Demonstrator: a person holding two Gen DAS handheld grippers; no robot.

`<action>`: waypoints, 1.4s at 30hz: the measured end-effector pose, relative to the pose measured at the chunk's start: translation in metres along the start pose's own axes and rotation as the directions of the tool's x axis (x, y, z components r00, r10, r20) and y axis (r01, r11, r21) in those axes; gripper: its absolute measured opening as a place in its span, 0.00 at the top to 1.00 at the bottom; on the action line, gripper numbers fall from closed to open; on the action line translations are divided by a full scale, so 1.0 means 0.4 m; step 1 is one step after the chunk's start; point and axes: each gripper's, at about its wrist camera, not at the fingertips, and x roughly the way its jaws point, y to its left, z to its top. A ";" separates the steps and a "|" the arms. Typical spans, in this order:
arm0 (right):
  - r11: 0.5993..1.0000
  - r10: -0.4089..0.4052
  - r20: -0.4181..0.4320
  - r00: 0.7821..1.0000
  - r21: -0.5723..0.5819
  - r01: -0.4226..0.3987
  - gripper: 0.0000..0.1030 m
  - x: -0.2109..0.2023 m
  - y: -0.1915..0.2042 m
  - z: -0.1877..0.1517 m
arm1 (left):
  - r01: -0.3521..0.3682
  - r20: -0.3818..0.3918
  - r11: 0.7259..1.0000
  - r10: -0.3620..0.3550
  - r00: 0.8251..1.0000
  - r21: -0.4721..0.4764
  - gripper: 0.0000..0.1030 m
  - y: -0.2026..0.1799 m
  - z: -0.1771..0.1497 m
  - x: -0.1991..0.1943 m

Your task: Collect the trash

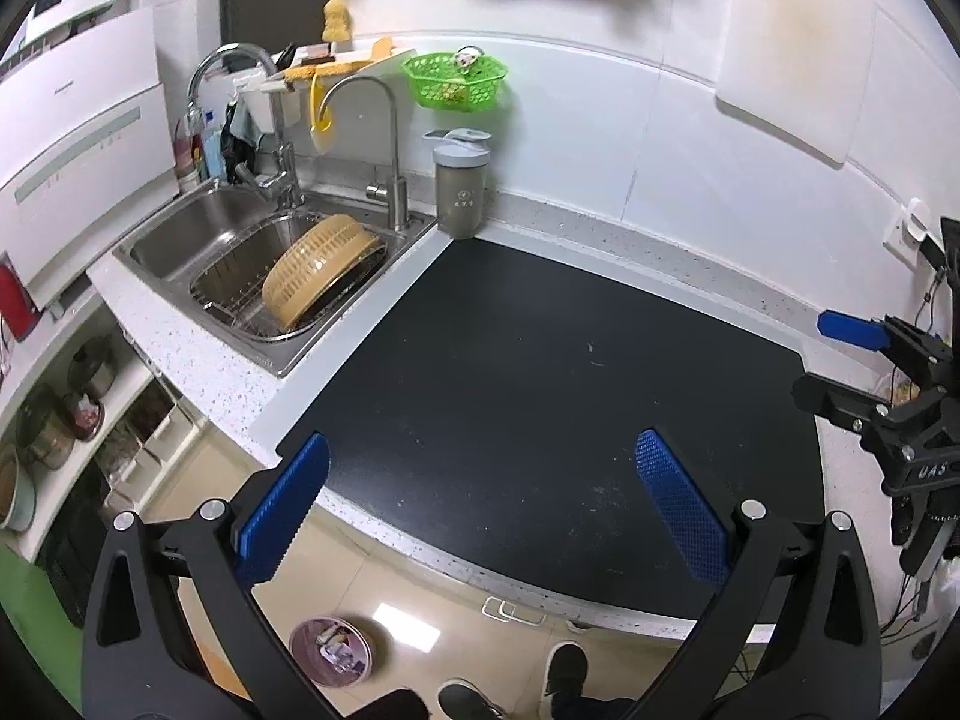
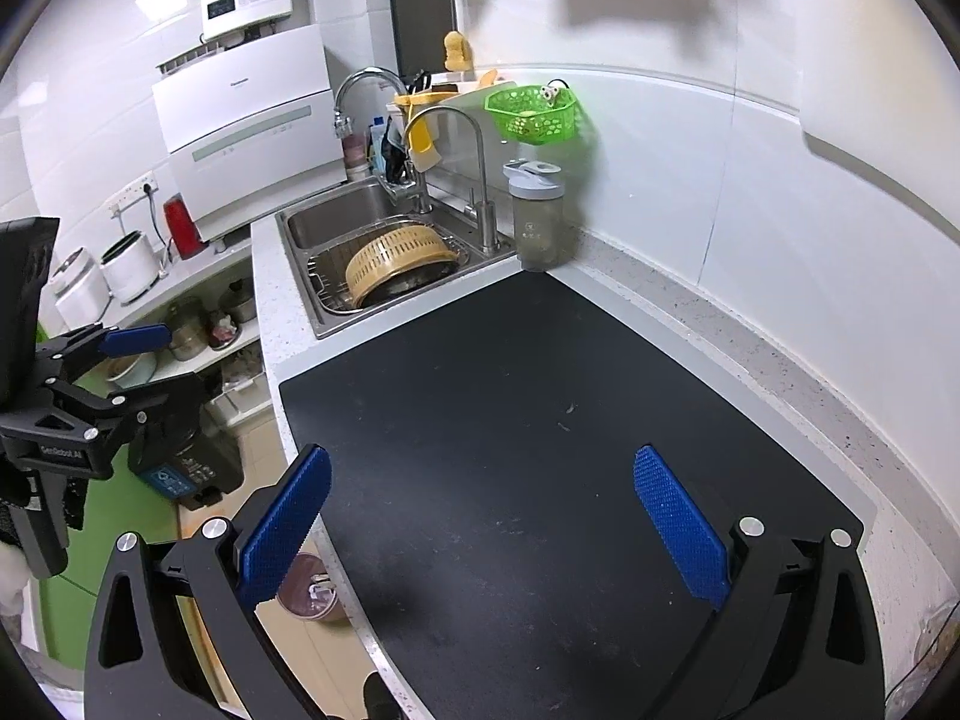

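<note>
The bin (image 1: 330,651) on the floor is showing contents too blurred to name; in the right wrist view a blue pad (image 2: 282,525) is covering part of it. The picture's bottom edge is cutting off the shoes (image 1: 564,669). The green basket (image 1: 455,81) is holding items too small to identify.

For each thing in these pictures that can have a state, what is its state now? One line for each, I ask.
Left tool: open, holding nothing.
Right tool: open, holding nothing.
Shaker bottle: upright, flip cap raised.
Yellow colander: upside down, tilted in the sink rack.
Trash bin: uncovered, on the floor, litter inside.
Black mat: flat, only small crumbs on it.
Green basket: hanging on the wall.
</note>
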 end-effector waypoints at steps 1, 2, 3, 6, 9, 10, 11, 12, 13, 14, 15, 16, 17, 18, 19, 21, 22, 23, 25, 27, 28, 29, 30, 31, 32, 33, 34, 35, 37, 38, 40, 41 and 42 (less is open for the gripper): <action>1.000 0.000 -0.003 1.000 -0.002 0.000 0.06 0.003 0.001 0.000 | -0.004 -0.003 1.000 0.004 1.000 -0.005 0.03 0.001 0.000 0.002; 1.000 -0.001 -0.004 1.000 -0.003 0.001 0.06 0.004 0.000 0.000 | -0.004 -0.003 1.000 0.004 1.000 -0.012 0.03 0.004 0.000 0.004; 1.000 -0.003 -0.005 1.000 -0.003 0.003 0.06 0.006 -0.001 0.000 | 0.001 -0.004 1.000 -0.002 1.000 -0.023 0.03 0.008 0.000 0.006; 1.000 -0.006 -0.009 1.000 -0.001 0.006 0.06 0.009 -0.003 0.000 | 0.021 -0.004 0.999 -0.022 1.000 -0.039 0.03 0.013 -0.001 0.008; 1.000 -0.009 -0.012 1.000 -0.004 0.008 0.06 0.013 -0.002 0.003 | 0.033 -0.014 0.998 -0.034 0.999 -0.051 0.03 0.015 0.003 0.016; 1.000 -0.008 -0.012 1.000 -0.004 0.008 0.06 0.014 -0.001 0.003 | 0.032 -0.016 0.998 -0.033 0.999 -0.053 0.03 0.016 0.004 0.017; 1.000 -0.007 -0.011 1.000 -0.004 0.007 0.06 0.014 -0.001 0.004 | 0.031 -0.018 0.998 -0.032 0.999 -0.055 0.03 0.016 0.004 0.019; 1.000 -0.007 -0.009 1.000 -0.004 0.006 0.06 0.013 -0.001 0.003 | 0.031 -0.021 0.998 -0.032 0.999 -0.055 0.03 0.017 0.005 0.020; 1.000 -0.006 -0.008 1.000 -0.004 0.006 0.06 0.014 0.000 0.003 | 0.031 -0.025 0.998 -0.032 0.999 -0.054 0.03 0.016 0.006 0.022; 1.000 -0.006 -0.008 1.000 -0.004 0.006 0.06 0.014 0.000 0.003 | 0.028 -0.027 0.998 -0.029 0.999 -0.050 0.03 0.014 0.006 0.023; 1.000 -0.006 -0.008 1.000 -0.004 0.006 0.06 0.014 0.000 0.003 | 0.019 -0.026 0.999 -0.020 0.999 -0.046 0.03 0.011 0.006 0.023; 1.000 -0.006 -0.008 1.000 -0.003 0.006 0.06 0.015 0.000 0.003 | 0.007 -0.026 0.999 -0.008 1.000 -0.041 0.03 0.008 0.005 0.022; 1.000 -0.006 -0.007 1.000 -0.001 0.006 0.06 0.015 -0.001 0.002 | 0.000 -0.026 0.999 -0.001 1.000 -0.036 0.03 0.006 0.004 0.022; 1.000 -0.005 -0.008 1.000 0.001 0.005 0.06 0.016 -0.001 0.002 | 0.000 -0.027 0.999 -0.001 1.000 -0.034 0.03 0.003 0.004 0.023; 1.000 -0.005 -0.008 1.000 0.003 0.005 0.06 0.017 0.000 0.001 | 0.003 -0.028 0.999 -0.004 1.000 -0.034 0.03 0.001 0.003 0.023; 1.000 -0.004 -0.007 1.000 0.002 0.004 0.06 0.016 0.001 0.000 | 0.008 -0.023 0.999 -0.009 1.000 -0.032 0.03 -0.002 0.000 0.021; 1.000 -0.004 -0.008 1.000 0.003 0.004 0.06 0.016 0.001 0.000 | 0.009 -0.023 1.000 -0.010 1.000 -0.030 0.03 -0.004 0.001 0.022; 1.000 -0.003 -0.008 1.000 0.003 0.003 0.06 0.017 0.002 0.000 | 0.017 -0.022 0.999 -0.017 1.000 -0.030 0.03 -0.004 0.000 0.022; 1.000 -0.003 -0.008 1.000 0.003 0.003 0.06 0.017 0.002 -0.001 | 0.015 -0.020 1.000 -0.016 1.000 -0.027 0.03 -0.007 0.002 0.023; 1.000 -0.004 -0.009 1.000 0.003 0.004 0.06 0.017 0.003 -0.001 | 0.016 -0.022 1.000 -0.017 1.000 -0.026 0.03 -0.008 0.002 0.024; 1.000 -0.004 -0.010 1.000 0.002 0.004 0.06 0.017 0.002 -0.001 | 0.017 -0.022 0.999 -0.018 1.000 -0.029 0.03 -0.007 0.003 0.024; 1.000 -0.004 -0.010 1.000 0.002 0.004 0.06 0.016 0.003 0.000 | 0.018 -0.022 0.999 -0.019 1.000 -0.031 0.03 -0.006 0.003 0.024; 1.000 -0.004 -0.009 1.000 0.002 0.004 0.06 0.016 0.003 0.000 | 0.017 -0.020 0.999 -0.018 1.000 -0.032 0.03 -0.007 0.004 0.023; 1.000 -0.004 -0.009 1.000 0.003 0.004 0.06 0.016 0.003 0.000 | 0.017 -0.019 0.999 -0.017 1.000 -0.032 0.03 -0.007 0.005 0.022; 1.000 -0.004 -0.010 1.000 0.003 0.004 0.06 0.017 0.003 0.000 | 0.016 -0.019 0.999 -0.016 1.000 -0.032 0.03 -0.008 0.005 0.022; 1.000 -0.004 -0.011 1.000 0.003 0.004 0.06 0.017 0.004 -0.001 | 0.015 -0.019 0.999 -0.016 1.000 -0.033 0.03 -0.008 0.004 0.021; 1.000 -0.004 -0.011 1.000 0.003 0.004 0.06 0.017 0.004 -0.001 | 0.017 -0.019 0.999 -0.018 1.000 -0.033 0.03 -0.008 0.004 0.021; 1.000 -0.005 -0.011 1.000 0.002 0.005 0.06 0.018 0.005 -0.001 | 0.016 -0.019 0.999 -0.017 1.000 -0.033 0.03 -0.008 0.004 0.021; 1.000 -0.004 -0.012 1.000 0.002 0.005 0.06 0.018 0.005 -0.003 | 0.015 -0.019 0.999 -0.015 1.000 -0.031 0.03 -0.008 0.004 0.021; 1.000 -0.005 -0.012 1.000 0.002 0.005 0.06 0.017 0.004 -0.004 | 0.015 -0.020 0.999 -0.015 1.000 -0.031 0.03 -0.008 0.004 0.021; 1.000 -0.005 -0.013 1.000 0.002 0.005 0.06 0.017 0.003 -0.005 | 0.016 -0.020 0.999 -0.016 1.000 -0.032 0.03 -0.008 0.004 0.021; 1.000 -0.005 -0.013 1.000 0.002 0.005 0.06 0.017 0.003 -0.005 | 0.015 -0.021 0.999 -0.016 1.000 -0.033 0.03 -0.007 0.004 0.021; 1.000 -0.005 -0.012 1.000 0.002 0.005 0.06 0.017 0.003 -0.006 | 0.017 -0.021 0.999 -0.018 1.000 -0.033 0.03 -0.008 0.004 0.021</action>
